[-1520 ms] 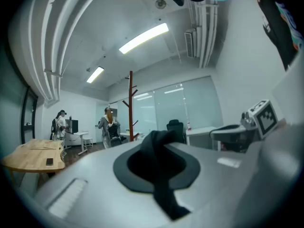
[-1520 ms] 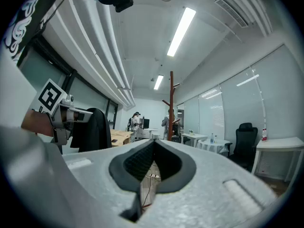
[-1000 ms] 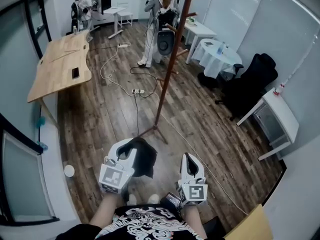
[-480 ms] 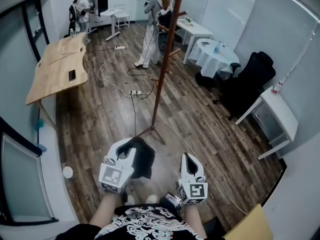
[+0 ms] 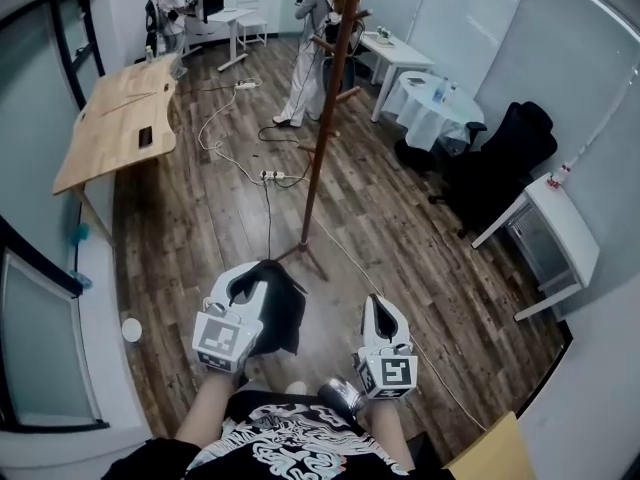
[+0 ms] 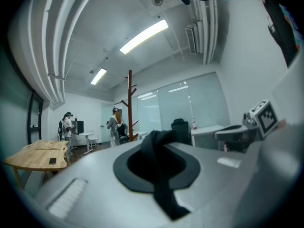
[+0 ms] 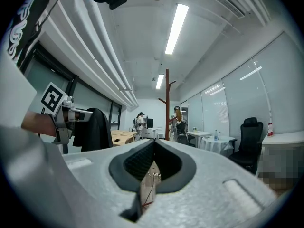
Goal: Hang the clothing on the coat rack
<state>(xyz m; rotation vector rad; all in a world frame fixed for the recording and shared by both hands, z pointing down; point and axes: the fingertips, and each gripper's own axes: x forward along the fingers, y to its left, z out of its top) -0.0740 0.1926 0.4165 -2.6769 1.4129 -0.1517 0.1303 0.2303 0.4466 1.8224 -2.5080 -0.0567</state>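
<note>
Black clothing [image 5: 288, 318], nearest item: pinched in the closed jaws of the left hand-held gripper [image 5: 255, 283], hanging loose above the wooden floor [image 5: 200, 238]. Right hand-held gripper [image 5: 379, 316]: jaws shut together, nothing between them. Coat rack [image 5: 320, 138]: upright, well ahead. Risks: the narrow one-sided pinch may let the cloth slip, or the dangling fabric may snag a lower peg before reaching a hook.
</note>
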